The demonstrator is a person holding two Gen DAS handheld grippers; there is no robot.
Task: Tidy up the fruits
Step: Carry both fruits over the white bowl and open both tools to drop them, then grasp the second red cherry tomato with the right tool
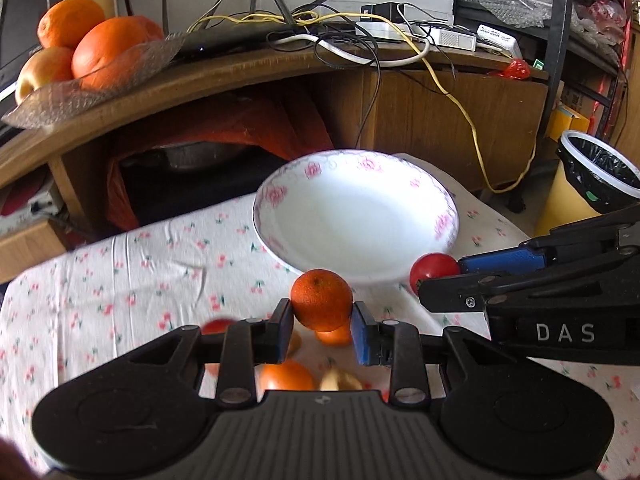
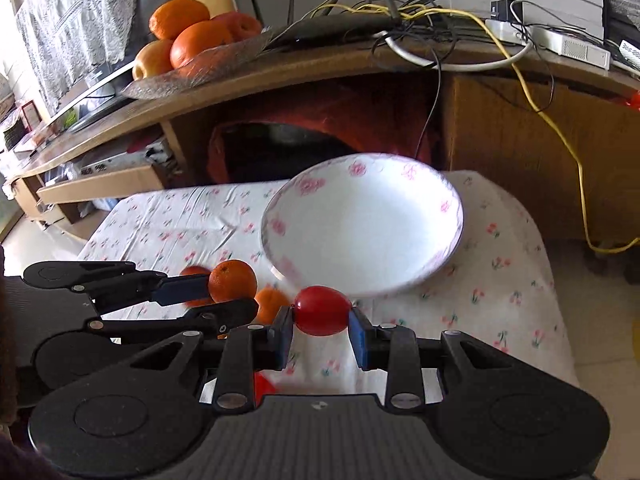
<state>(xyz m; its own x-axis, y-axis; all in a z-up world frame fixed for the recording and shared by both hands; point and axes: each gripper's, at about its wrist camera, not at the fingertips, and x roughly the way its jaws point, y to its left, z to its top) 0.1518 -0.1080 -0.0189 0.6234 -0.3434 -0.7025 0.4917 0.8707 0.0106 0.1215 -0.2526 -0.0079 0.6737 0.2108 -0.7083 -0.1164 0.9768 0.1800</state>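
Observation:
My left gripper [image 1: 322, 322] is shut on a small mandarin [image 1: 321, 299], held above the flowered cloth just short of the white bowl [image 1: 400, 168] with pink flowers on its rim. In the right wrist view my right gripper [image 2: 321, 330] is shut on a red cherry tomato [image 2: 322, 310], also close to the near rim of the bowl [image 2: 454, 200]. The left gripper [image 2: 224, 296] and its mandarin [image 2: 232, 280] show at that view's left; the right gripper [image 1: 444, 280] with the tomato [image 1: 432, 268] shows at the left view's right. The bowl holds nothing.
More mandarins [image 1: 286, 376] [image 2: 270, 304] and red tomatoes [image 1: 216, 326] lie on the cloth below the grippers. A glass dish of oranges and an apple [image 1: 104, 52] stands on the wooden shelf behind, among cables. A yellow bin with a black liner [image 1: 592, 180] stands at the right.

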